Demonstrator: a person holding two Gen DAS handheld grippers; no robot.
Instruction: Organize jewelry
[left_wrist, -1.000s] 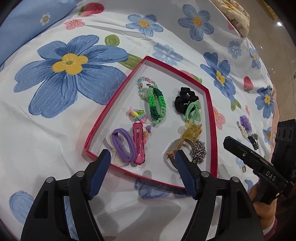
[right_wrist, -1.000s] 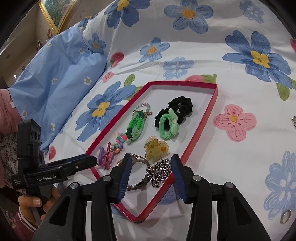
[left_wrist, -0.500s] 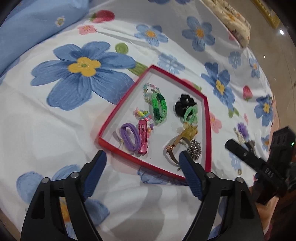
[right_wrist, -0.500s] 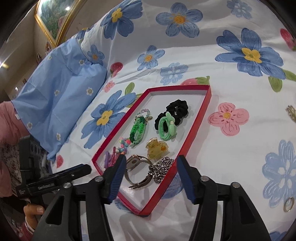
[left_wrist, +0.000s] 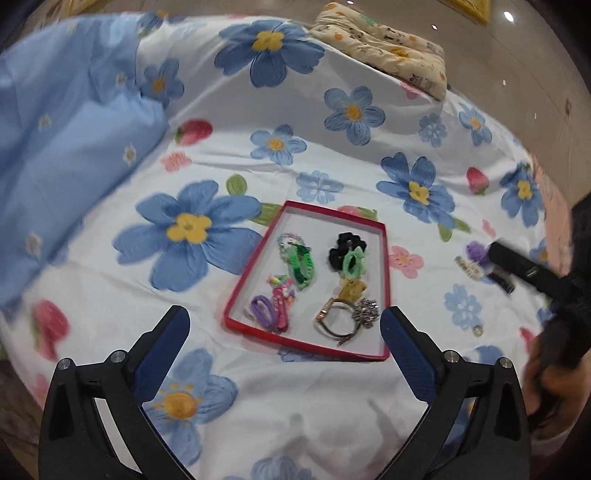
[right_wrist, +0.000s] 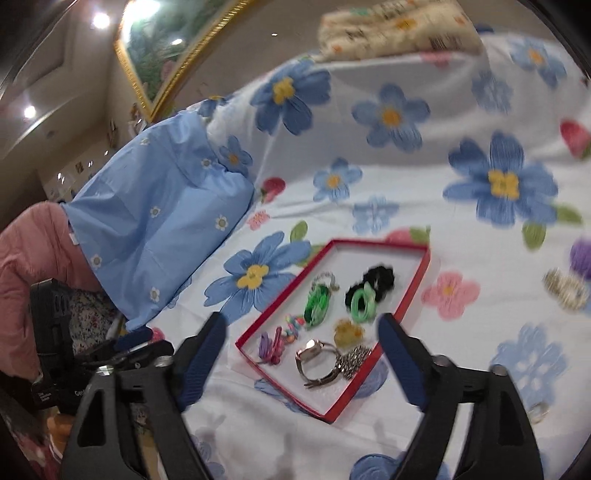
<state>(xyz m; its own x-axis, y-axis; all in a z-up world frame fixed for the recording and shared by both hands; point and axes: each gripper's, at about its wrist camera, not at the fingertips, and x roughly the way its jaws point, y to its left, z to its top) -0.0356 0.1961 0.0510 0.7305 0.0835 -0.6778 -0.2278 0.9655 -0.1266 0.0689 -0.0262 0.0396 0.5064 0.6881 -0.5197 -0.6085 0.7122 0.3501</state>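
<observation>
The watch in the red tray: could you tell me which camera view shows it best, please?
The right wrist view shows the watch best: its face and strap loop appear larger and clearer, near the red tray's front corner. The left wrist view shows it smaller and blurrier, beside the silver chain.

My fingers (left_wrist: 162, 354) have dark blue pads on black arms. The bedsheet (left_wrist: 332, 177) is white with blue flowers, yellow centres and red strawberries. The tray (left_wrist: 240, 299) has a red rim and white floor. In it lie a green bracelet (left_wrist: 303, 266), a black scrunchie (left_wrist: 345, 245) and a purple hair tie (left_wrist: 260, 312). The pillow (left_wrist: 66, 155) is light blue.
</observation>
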